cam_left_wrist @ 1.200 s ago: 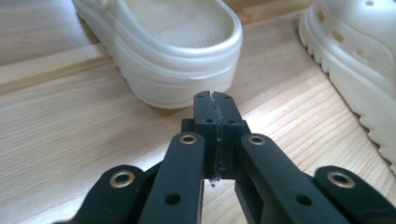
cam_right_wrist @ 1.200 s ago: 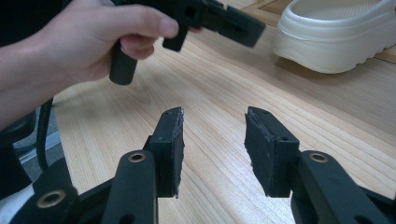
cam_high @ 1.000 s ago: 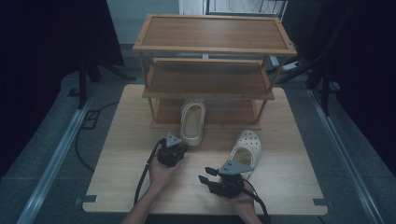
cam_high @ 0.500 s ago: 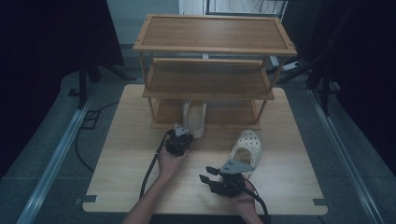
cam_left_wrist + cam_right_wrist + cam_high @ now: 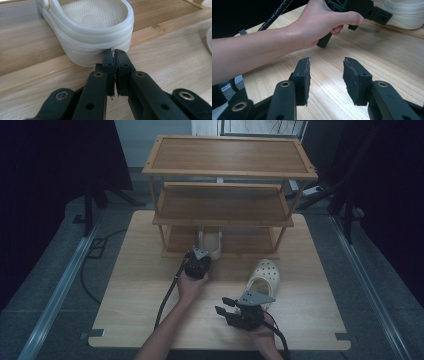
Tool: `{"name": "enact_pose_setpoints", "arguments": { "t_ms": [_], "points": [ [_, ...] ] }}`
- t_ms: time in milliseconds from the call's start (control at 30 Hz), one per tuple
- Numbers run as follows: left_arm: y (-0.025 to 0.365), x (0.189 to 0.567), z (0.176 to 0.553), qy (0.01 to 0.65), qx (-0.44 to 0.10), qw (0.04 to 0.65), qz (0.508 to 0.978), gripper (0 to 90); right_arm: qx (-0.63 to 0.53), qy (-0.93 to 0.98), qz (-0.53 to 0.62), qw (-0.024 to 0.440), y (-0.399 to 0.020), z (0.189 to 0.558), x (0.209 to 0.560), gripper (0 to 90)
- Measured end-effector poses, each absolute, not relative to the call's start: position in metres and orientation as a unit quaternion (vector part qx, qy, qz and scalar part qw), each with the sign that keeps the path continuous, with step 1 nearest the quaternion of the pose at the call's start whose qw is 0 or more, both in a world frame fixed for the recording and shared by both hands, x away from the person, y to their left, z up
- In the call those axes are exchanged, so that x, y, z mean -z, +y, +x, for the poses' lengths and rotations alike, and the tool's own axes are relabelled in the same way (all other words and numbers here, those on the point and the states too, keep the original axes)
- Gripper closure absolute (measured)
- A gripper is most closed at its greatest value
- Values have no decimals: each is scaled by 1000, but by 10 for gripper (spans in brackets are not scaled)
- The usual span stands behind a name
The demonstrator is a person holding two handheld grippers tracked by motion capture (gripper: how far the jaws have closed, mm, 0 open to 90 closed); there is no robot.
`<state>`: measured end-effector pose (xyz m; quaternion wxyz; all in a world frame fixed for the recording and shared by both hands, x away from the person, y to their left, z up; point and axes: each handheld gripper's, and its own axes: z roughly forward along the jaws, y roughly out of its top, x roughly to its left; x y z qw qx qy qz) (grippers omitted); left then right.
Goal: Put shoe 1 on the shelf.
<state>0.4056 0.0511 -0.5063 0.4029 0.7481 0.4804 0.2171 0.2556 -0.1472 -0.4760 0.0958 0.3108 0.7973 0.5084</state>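
Cream clog (image 5: 85, 32) is sitting part-way onto the rack's bottom shelf (image 5: 240, 241); left claw (image 5: 113, 55), clenched, is nudging its heel inward. Right claw (image 5: 325, 65) is hovering released above the bench (image 5: 145, 285).

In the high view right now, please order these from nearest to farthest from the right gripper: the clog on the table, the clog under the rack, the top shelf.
Measured from the right gripper:
1. The clog on the table, just ahead of it, to its right.
2. The clog under the rack, farther ahead, to the left, at the left gripper.
3. The top shelf of the rack, at the far side.
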Motion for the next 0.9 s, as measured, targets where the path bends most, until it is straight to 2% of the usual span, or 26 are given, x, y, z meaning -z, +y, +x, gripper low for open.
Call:
{"name": "enact_pose_setpoints", "arguments": {
  "t_ms": [67, 200, 233, 267, 433, 500, 833, 900],
  "points": [
    [52, 506, 405, 479, -213, 407, 748, 858, -509, 797, 311, 96, -148, 255, 476, 569],
    [54, 504, 398, 474, -219, 411, 747, 736, -509, 796, 311, 97, -149, 256, 475, 570],
    [56, 502, 395, 473, -212, 415, 748, 736, -509, 796, 312, 98, -149, 256, 475, 570],
    [57, 500, 391, 468, -211, 418, 750, 674, -508, 796, 312, 98, -149, 256, 475, 570],
    [65, 493, 373, 458, -207, 425, 753, 588, -507, 797, 312, 102, -149, 256, 475, 569],
    [74, 488, 361, 456, -192, 431, 754, 522, -506, 798, 312, 103, -149, 256, 475, 569],
    [102, 486, 328, 455, -164, 421, 768, 398, -507, 795, 317, 104, -153, 258, 472, 579],
    [107, 488, 318, 459, -160, 432, 760, 398, -510, 793, 317, 102, -154, 258, 472, 584]
  ]
}}
